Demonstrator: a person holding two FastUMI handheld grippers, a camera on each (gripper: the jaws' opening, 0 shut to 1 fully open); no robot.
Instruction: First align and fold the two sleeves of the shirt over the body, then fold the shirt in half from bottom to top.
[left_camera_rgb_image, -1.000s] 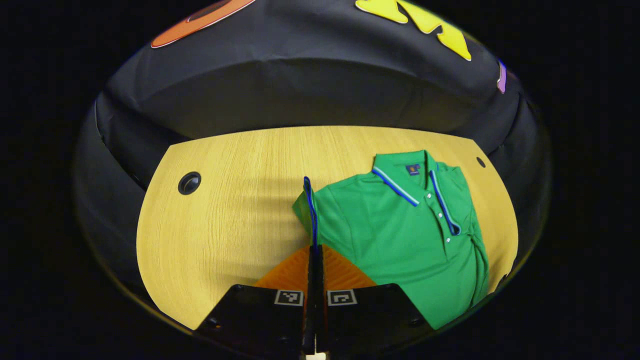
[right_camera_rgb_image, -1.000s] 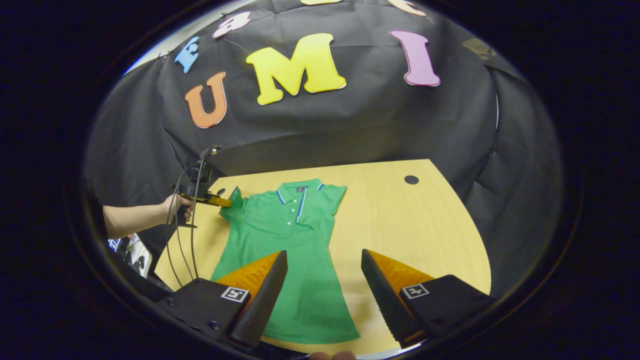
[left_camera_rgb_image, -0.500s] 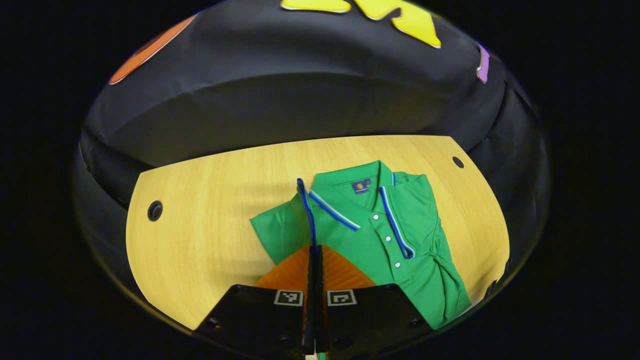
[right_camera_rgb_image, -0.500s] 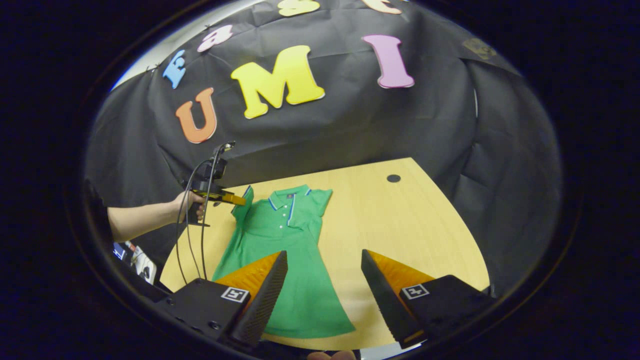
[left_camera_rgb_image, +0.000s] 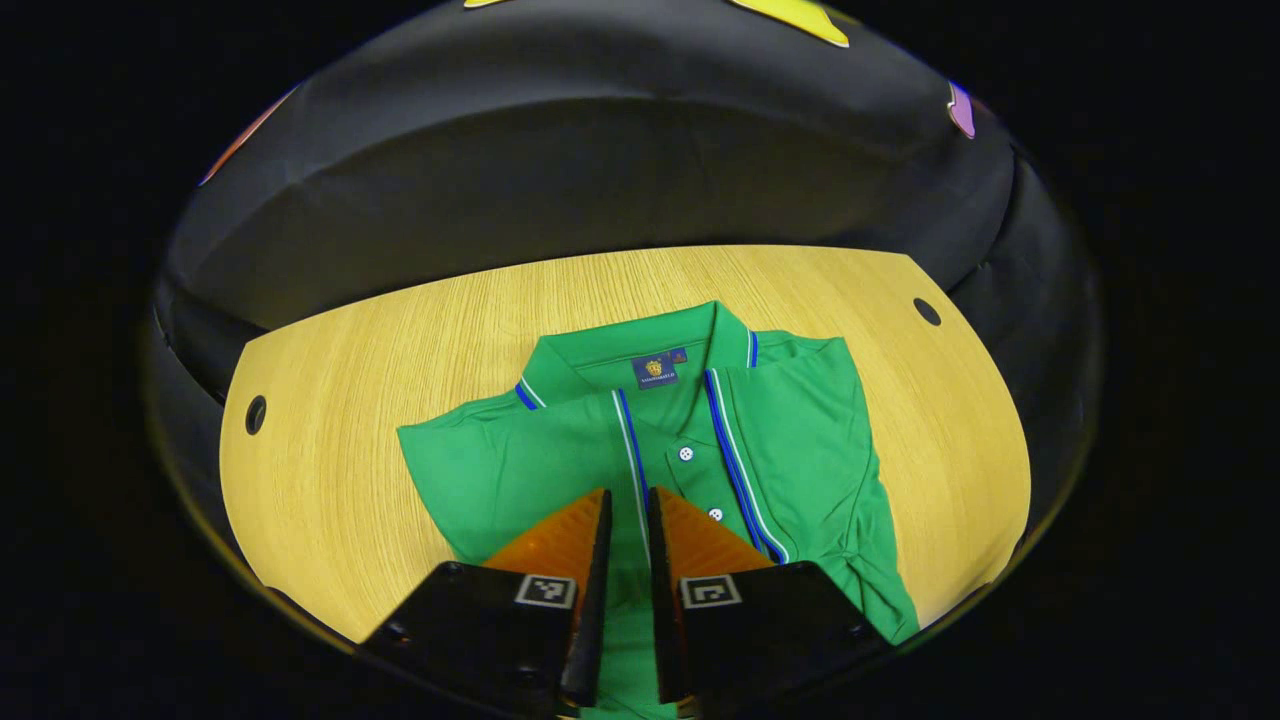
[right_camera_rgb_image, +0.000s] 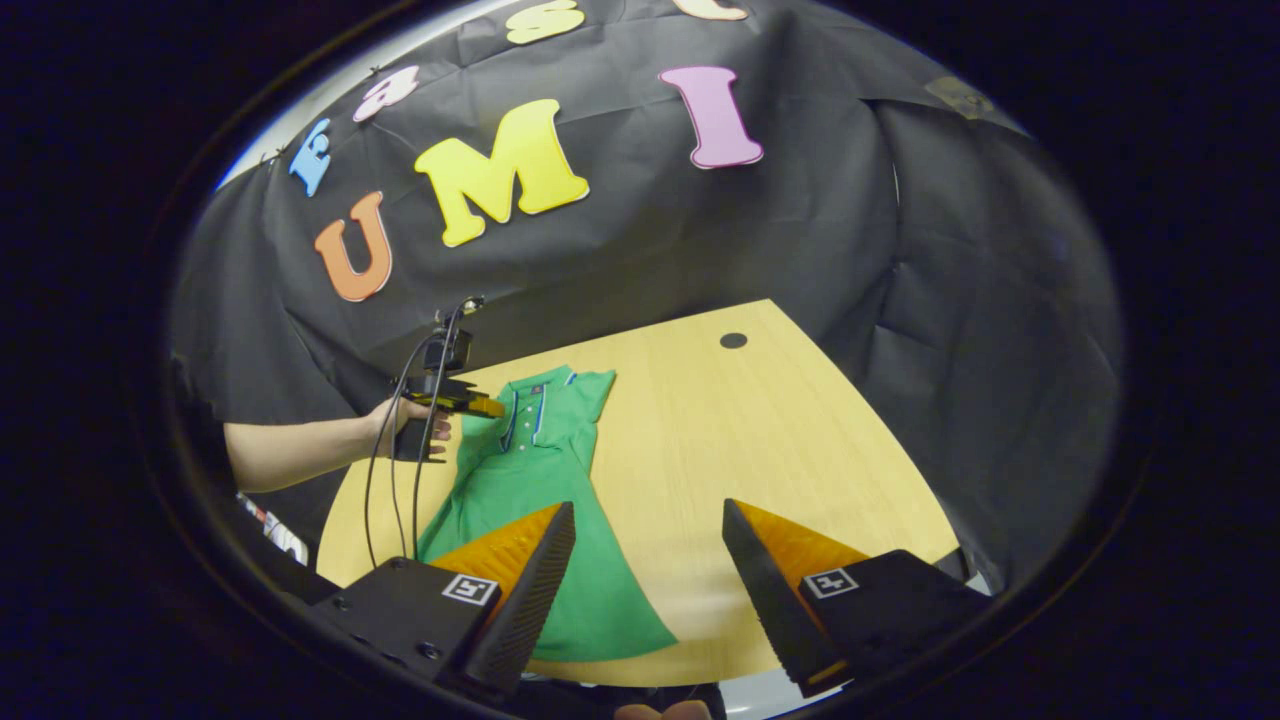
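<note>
Left gripper (left_camera_rgb_image: 628, 500) sits low over the chest of the green short-sleeved polo shirt with blue-and-white trim (left_camera_rgb_image: 780, 440). Its fingers stand a narrow slit apart, and the blue-and-white sleeve cuff (left_camera_rgb_image: 630, 455) runs up out of that slit. Whether the fingers actually pinch the cuff, cannot tell: a gap shows between them. That sleeve looks laid inward across the body, beside the button placket (left_camera_rgb_image: 735, 470), so I judge the left-sleeve fold is at or near release.

The shirt lies flat on the light wood-grain table (left_camera_rgb_image: 400, 340), collar (left_camera_rgb_image: 640, 350) at the far end and hem toward the near edge. Its long axis runs roughly away from both cameras.

Right gripper (right_camera_rgb_image: 648, 570) is wide open, holding nothing, hovering by the near table edge. The hem (right_camera_rgb_image: 600, 620) lies just ahead of its left finger. The other sleeve (right_camera_rgb_image: 598, 385) lies well ahead of it and left of centre, spread flat on the table at the far end. For that sleeve the right gripper is the free one and on the right side, but it has to travel up the shirt's length.

The left gripper view gives the cuff and placket detail. The right gripper view gives the whole shirt outline, plus the person's hand (right_camera_rgb_image: 400, 420) holding the left gripper at the shirt's left shoulder.
</note>
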